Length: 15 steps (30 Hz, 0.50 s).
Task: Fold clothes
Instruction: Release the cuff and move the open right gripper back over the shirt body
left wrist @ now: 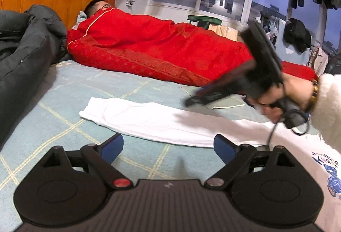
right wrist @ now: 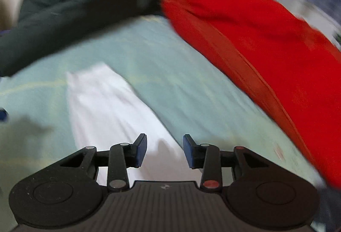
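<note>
The white garment (left wrist: 149, 121) is laid flat on the bed (left wrist: 64, 91), a long sleeve stretched out. Nothing is held: the left gripper (left wrist: 168, 148) has jaws spread, the right gripper (right wrist: 165, 151) jaws parted above the cloth. A sleeve fold seems pending; the far hem must be pinched. Open sheet is left before the red quilt (left wrist: 149, 50).

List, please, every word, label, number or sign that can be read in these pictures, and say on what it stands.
White shirt: a blue printed picture with blue and orange letters at its right edge; a large "K" may be there, the rest is too curved and small to read.
Left gripper and right gripper: a small pale mark on each body, a sign and no letters.
Red blanket: woven pattern only, no text.
Nothing else is readable; the right wrist view is blurred.
</note>
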Tool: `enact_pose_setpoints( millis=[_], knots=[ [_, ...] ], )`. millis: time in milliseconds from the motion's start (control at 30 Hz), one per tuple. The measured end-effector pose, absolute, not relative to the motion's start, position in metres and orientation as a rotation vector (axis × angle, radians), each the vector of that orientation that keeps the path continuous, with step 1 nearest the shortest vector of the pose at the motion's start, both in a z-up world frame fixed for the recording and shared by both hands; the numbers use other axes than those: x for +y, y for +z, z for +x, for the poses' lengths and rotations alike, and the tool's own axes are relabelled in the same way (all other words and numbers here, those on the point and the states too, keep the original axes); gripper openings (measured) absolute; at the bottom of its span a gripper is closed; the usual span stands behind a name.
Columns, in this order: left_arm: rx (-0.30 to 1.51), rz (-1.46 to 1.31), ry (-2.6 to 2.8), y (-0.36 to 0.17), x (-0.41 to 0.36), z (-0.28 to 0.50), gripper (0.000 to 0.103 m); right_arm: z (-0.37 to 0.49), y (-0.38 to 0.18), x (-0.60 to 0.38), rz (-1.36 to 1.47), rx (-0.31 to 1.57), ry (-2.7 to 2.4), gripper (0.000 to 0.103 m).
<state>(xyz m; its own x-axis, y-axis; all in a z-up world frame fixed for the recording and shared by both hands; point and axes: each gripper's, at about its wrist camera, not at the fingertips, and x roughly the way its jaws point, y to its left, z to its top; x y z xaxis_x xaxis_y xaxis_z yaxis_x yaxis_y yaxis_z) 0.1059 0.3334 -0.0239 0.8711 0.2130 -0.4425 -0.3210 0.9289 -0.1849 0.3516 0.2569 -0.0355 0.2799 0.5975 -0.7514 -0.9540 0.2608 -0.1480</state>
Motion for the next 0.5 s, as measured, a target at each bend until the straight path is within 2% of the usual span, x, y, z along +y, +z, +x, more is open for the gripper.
enact_pose_setpoints(
  millis=[133, 233, 300, 367, 500],
  knots=[
    [0.447, -0.264, 0.289, -0.027, 0.334, 0.11, 0.092, 0.382, -0.054, 0.221, -0.586, 0.795, 1.015, 0.044],
    [0.458, -0.265, 0.295, -0.03, 0.334, 0.113, 0.092, 0.395, -0.079, 0.216, -0.517, 0.908, 0.963, 0.051],
    [0.462, -0.262, 0.296, -0.031, 0.333, 0.114, 0.092, 0.399, -0.086, 0.223, -0.488, 0.885, 0.946, 0.063],
    [0.465, -0.26, 0.294, -0.032, 0.332, 0.116, 0.092, 0.404, -0.089, 0.233, -0.462, 0.855, 0.925, 0.071],
    [0.473, -0.253, 0.303, -0.033, 0.331, 0.117, 0.092, 0.408, -0.081, 0.241, -0.423, 0.841, 0.88, 0.073]
  ],
)
